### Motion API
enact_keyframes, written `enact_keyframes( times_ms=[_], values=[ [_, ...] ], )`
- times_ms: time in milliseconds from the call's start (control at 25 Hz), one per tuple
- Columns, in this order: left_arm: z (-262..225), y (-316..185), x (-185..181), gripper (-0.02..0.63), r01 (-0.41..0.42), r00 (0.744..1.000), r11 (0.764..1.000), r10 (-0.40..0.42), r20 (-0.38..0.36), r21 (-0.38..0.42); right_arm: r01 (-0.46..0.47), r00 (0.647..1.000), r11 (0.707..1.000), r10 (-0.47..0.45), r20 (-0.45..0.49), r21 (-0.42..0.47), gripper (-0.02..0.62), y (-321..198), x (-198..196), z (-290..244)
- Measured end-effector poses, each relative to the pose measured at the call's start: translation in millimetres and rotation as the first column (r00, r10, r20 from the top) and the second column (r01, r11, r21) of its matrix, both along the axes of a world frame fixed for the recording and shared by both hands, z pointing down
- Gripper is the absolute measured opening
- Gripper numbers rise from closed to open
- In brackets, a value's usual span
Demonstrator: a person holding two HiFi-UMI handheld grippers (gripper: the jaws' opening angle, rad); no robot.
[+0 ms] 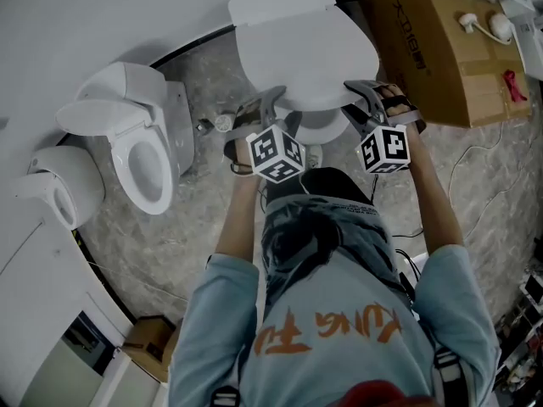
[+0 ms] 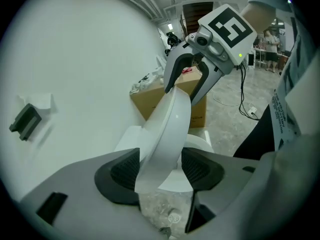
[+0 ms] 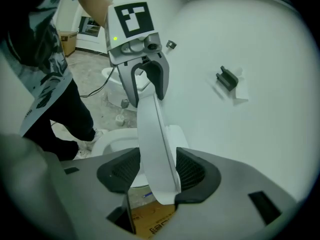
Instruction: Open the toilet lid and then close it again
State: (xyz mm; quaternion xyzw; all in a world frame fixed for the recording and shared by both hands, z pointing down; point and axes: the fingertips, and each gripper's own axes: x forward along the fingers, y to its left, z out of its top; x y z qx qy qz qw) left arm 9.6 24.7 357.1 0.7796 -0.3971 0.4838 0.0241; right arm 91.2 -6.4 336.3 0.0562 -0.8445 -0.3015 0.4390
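Toilet lid (image 1: 305,49): half-raised, front rim nearest the person.
Left hand-held gripper (image 1: 270,104): pinching rim's left.
Right hand-held gripper (image 1: 363,91): pinching rim's right.

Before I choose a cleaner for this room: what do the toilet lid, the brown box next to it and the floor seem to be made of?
The toilet lid looks like glossy white plastic: a thin curved shell with soft highlights. The brown box is matte cardboard, with printed lettering and folded edges. The floor is grey, mottled stone or stone-look tile; I cannot tell which.
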Motion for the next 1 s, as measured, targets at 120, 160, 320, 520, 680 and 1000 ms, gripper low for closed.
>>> enact_keyframes(
  times_ms=[120, 160, 320, 520, 680, 1000],
  values=[
    [20, 21, 13, 0.278, -0.01, 0.999, 0.998, 0.008, -0.044, -0.056, 0.055, 0.996, 0.998, -0.057, -0.076, -0.031, 0.235, 22, 12, 29],
    [27, 27, 17, 0.278, -0.016, 0.998, 0.998, 0.012, -0.054, -0.069, 0.067, 0.993, 0.997, -0.071, -0.091, -0.04, 0.235, 28, 15, 38],
    [53, 31, 17, 0.281, -0.038, 0.999, 0.996, 0.036, -0.027, -0.084, 0.087, 0.99, 0.995, -0.093, -0.109, -0.055, 0.252, 32, 15, 68],
    [83, 54, 28, 0.277, -0.072, 0.997, 0.986, 0.066, -0.045, -0.149, 0.111, 0.978, 0.99, -0.125, -0.167, -0.088, 0.258, 54, 28, 103],
    [107, 68, 32, 0.261, -0.059, 0.996, 0.981, 0.045, -0.074, -0.187, 0.129, 0.97, 0.984, -0.151, -0.193, -0.121, 0.255, 70, 34, 130],
    [159, 83, 41, 0.229, -0.075, 0.993, 0.966, 0.051, -0.104, -0.247, 0.145, 0.955, 0.971, -0.187, -0.228, -0.189, 0.262, 88, 46, 187]
  ],
)
